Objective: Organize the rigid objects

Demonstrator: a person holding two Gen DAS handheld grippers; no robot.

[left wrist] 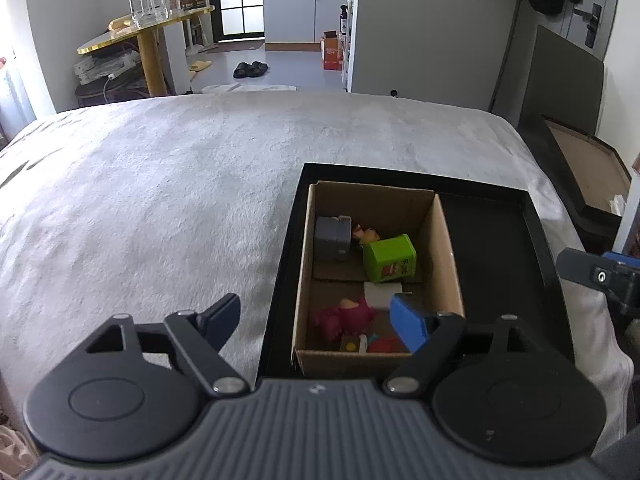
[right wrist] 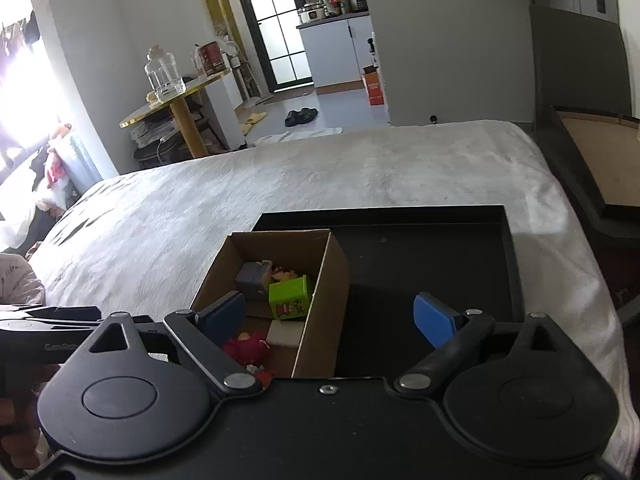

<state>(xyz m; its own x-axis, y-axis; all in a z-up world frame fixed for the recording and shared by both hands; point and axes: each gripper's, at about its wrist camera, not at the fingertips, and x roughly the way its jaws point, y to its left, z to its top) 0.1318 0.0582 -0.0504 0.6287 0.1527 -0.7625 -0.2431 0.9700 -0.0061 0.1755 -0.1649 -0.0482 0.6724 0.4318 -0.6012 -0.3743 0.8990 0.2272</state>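
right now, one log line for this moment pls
left gripper open, empty | right gripper open, empty | toys in cardboard box | box on black tray

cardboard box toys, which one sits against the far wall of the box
The grey block, in the far left corner. The green cube lies nearer the middle, and the pink figure towards the near end.

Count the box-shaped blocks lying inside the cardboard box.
3 visible inside the cardboard box: a grey block at the far left, a green cube beside it to the right, and a white block nearer the camera. More may hide under the toys and the left gripper.
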